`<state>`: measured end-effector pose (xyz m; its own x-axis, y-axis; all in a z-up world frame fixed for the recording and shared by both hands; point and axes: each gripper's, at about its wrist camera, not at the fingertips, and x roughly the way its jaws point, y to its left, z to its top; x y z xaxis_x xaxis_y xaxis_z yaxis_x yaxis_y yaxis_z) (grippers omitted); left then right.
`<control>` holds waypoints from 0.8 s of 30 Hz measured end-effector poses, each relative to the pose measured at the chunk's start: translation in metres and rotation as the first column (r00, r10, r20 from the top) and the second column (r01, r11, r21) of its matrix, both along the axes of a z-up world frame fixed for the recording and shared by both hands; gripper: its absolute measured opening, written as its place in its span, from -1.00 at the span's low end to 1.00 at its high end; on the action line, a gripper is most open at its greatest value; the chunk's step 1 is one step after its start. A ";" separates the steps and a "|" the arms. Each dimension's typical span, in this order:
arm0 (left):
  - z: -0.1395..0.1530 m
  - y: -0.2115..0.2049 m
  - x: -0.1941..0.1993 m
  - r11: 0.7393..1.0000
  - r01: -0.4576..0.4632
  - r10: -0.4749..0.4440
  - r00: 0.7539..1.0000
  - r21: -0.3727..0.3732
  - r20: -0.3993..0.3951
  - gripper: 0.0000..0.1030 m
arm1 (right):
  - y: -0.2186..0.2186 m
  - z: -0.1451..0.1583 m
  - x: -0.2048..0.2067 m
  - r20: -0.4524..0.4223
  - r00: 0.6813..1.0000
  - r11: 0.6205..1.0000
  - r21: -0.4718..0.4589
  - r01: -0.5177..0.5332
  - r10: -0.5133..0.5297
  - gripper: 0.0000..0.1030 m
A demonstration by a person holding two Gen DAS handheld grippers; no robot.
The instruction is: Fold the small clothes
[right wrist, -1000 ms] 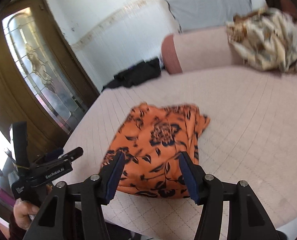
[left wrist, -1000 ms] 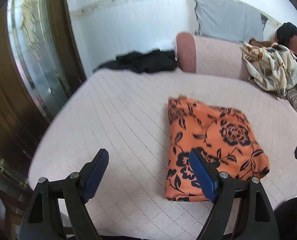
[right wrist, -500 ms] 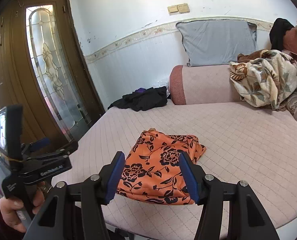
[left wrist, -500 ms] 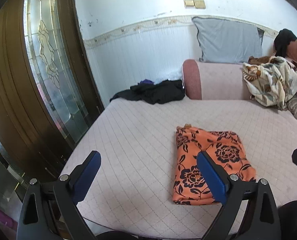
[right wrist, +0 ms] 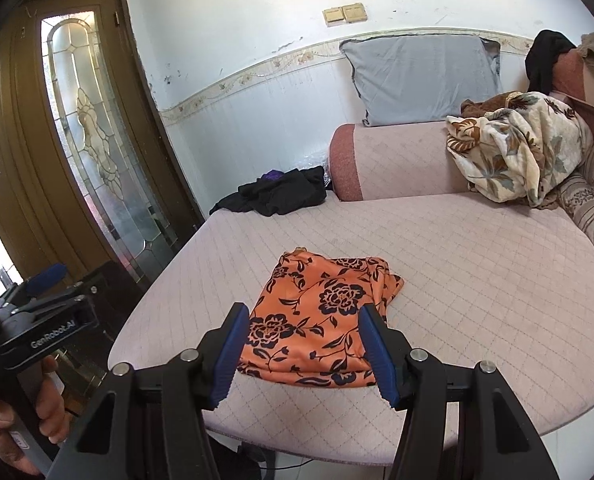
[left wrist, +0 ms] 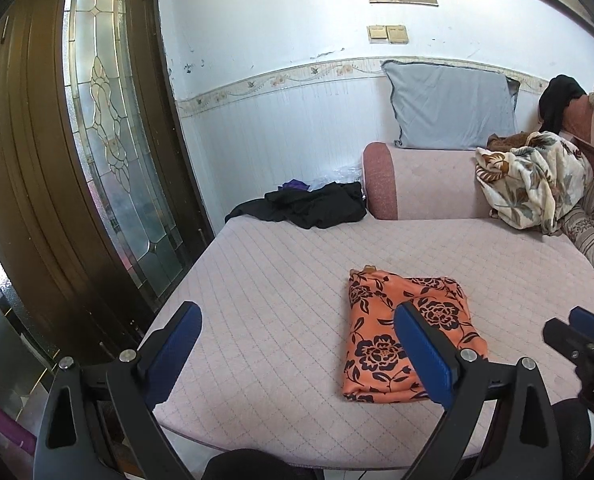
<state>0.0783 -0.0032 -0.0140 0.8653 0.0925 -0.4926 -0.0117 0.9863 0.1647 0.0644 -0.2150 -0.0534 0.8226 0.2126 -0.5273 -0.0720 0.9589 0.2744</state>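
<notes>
Orange floral garment (left wrist: 405,336) folded into a rough rectangle, flat on the pink quilted couch seat (left wrist: 273,280), near the front edge. Left gripper (left wrist: 297,344) spread wide, nothing between the blue pads, held above the front edge of the seat and apart from the cloth. Right gripper (right wrist: 305,344) parted more narrowly, also with nothing in it, hovering just before the near edge of the garment. Black clothes (left wrist: 313,208) heaped at the far corner; patterned blanket (right wrist: 521,156) against the backrest.

Folded garment (left wrist: 405,334) on mattress (left wrist: 281,280) front; dark clothes (left wrist: 309,208) behind, pillow (left wrist: 449,108) back right
</notes>
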 end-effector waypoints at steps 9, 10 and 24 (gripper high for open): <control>0.001 0.009 -0.018 1.000 0.008 -0.008 1.000 0.000 -0.006 0.88 | 0.015 -0.002 -0.010 -0.067 0.998 1.000 0.004 0.020 -0.020 0.17; 0.001 0.011 -0.019 1.000 0.005 -0.005 1.000 -0.002 -0.004 0.88 | 0.015 -0.001 -0.011 -0.064 0.998 1.000 0.003 0.021 -0.021 0.17; -0.004 0.029 0.005 0.999 -0.051 0.050 0.998 -0.005 -0.024 0.88 | 0.039 0.012 0.015 -0.043 0.999 1.000 -0.025 0.013 -0.014 0.17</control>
